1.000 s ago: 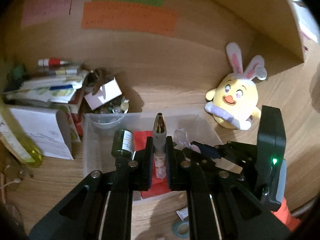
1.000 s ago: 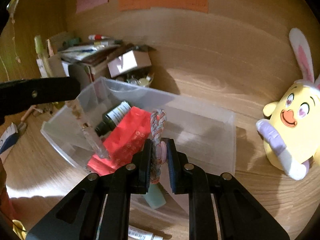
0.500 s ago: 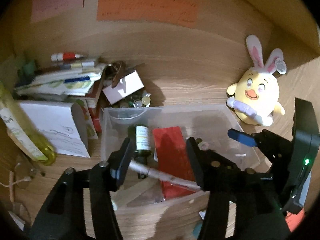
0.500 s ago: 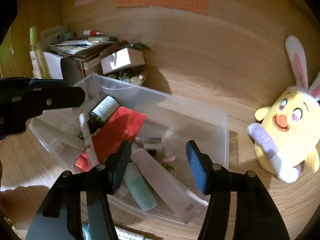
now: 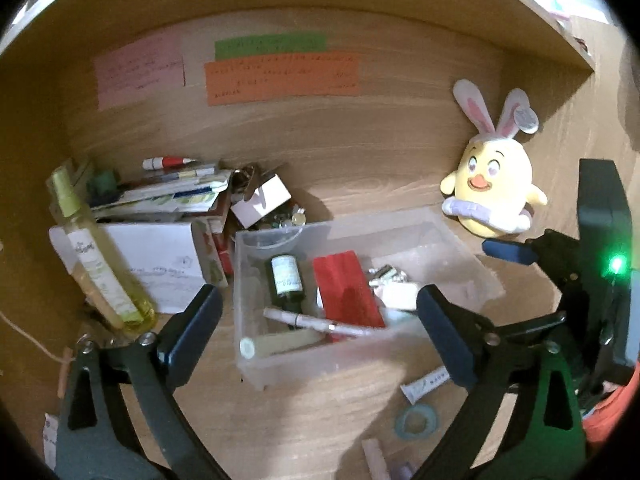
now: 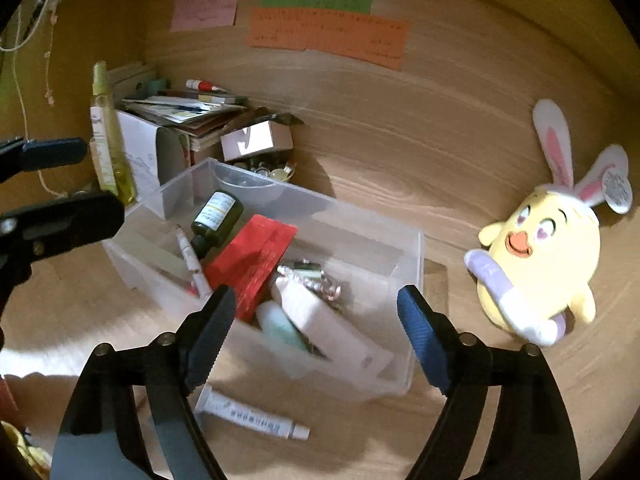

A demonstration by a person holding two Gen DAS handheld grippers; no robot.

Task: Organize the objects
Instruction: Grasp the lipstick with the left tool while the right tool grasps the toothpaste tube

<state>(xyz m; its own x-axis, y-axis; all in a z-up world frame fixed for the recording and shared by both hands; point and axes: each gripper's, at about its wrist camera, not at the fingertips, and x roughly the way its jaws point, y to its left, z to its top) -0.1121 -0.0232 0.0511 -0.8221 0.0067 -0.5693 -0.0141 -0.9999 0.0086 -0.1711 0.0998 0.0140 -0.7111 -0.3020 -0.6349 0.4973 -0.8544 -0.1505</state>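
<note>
Desk clutter: plush chick [image 6: 538, 264] right of the clear bin [image 6: 412, 264], yellow spray bottle [image 5: 100, 264] and a paper stack [image 5: 168, 196] to its left, a white tube [image 6: 252, 416] and a teal ring [image 5: 418, 424] on the wood in front. The bin holds a dark bottle [image 5: 285, 280], red packet [image 5: 346, 290], pen [image 5: 316, 322] and braided bracelet [image 6: 316, 278]. Left gripper [image 5: 316, 336] and right gripper [image 6: 316, 332] both hang above the bin's near edge, fingers spread wide and empty, contents lying between and beyond them.

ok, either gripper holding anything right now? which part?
Nothing held. Left gripper and right gripper both stand open and empty above the clear bin.
</note>
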